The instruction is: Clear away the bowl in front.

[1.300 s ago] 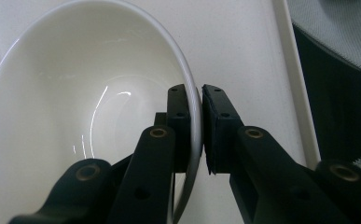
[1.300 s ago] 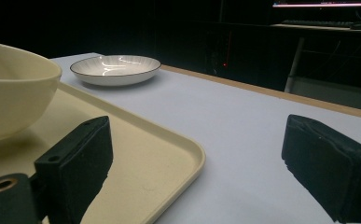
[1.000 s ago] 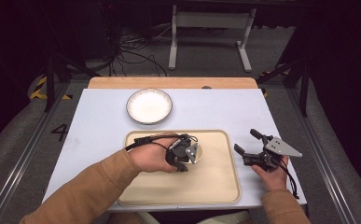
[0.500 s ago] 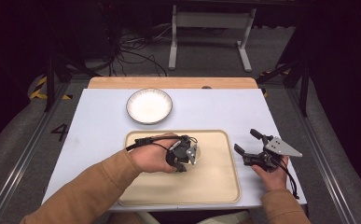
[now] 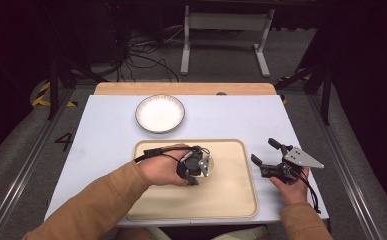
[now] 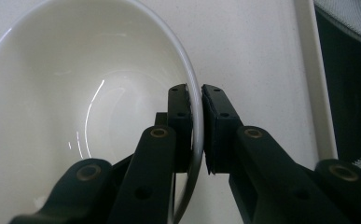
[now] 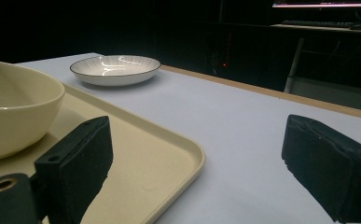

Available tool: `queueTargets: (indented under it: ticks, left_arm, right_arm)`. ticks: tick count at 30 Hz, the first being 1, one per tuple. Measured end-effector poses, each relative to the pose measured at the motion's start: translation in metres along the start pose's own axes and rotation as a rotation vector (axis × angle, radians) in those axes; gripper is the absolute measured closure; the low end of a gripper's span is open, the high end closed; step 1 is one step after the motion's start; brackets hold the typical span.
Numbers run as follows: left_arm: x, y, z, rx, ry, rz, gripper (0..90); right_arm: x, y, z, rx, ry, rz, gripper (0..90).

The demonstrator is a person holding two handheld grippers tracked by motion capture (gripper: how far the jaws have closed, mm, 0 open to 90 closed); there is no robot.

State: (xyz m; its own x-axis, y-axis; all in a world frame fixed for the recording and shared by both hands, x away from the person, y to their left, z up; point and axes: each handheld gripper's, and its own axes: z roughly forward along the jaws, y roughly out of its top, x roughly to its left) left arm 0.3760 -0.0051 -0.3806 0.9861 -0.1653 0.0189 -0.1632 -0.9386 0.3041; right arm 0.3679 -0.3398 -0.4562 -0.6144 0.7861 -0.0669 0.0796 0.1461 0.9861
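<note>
Dark room, pale blue-grey table (image 5: 101,150) with a beige tray (image 5: 231,200) at your near edge. The cream bowl (image 6: 75,93) sits on the tray; your left gripper (image 6: 194,100) is clamped on its rim, one pad inside, one outside. Your right gripper (image 5: 268,155) rests just off the tray's right edge, jaws wide apart, holding nothing. A white plate (image 5: 160,113) lies well behind the tray. Risk: a thin-rim pinch on glazed ware may let the bowl pivot or slip if you lift fast. From above, your left hand (image 5: 161,170) hides most of the bowl; its base contact is unseen.
</note>
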Motion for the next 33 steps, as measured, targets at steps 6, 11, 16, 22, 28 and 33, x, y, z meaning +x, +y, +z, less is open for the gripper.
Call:
queueTargets:
  ticks: [6, 11, 16, 22, 28, 33]
  left_arm:
    - [0.0001, -0.0024, 0.0014, 0.011, -0.014, -0.012, 83.3]
    - [-0.0004, -0.0031, 0.0042, 0.025, -0.039, -0.003, 81.5]
    - [-0.0023, -0.0026, 0.0051, 0.02, -0.052, -0.002, 79.2]
    - [-0.0029, -0.0036, 0.0088, 0.033, -0.083, -0.005, 77.1]
    - [-0.0017, -0.0054, 0.0092, 0.023, -0.087, -0.038, 72.0]
    - [-0.0026, -0.0072, 0.0072, -0.004, -0.084, -0.069, 61.5]
  right_arm:
    - [0.0, 0.0, -0.0001, 0.001, -0.001, 0.0, 9.1]
    - [0.0, 0.0, 0.0, 0.0, 0.0, 0.0, 9.1]
    - [0.0, 0.0, 0.0, 0.0, 0.0, 0.0, 9.1]
    - [0.0, 0.0, 0.0, 0.0, 0.001, 0.001, 9.1]
    - [-0.0001, 0.0, 0.0, 0.0, 0.0, 0.0, 9.1]
    - [-0.0001, 0.0, -0.0001, 0.0, -0.001, 0.001, 9.1]
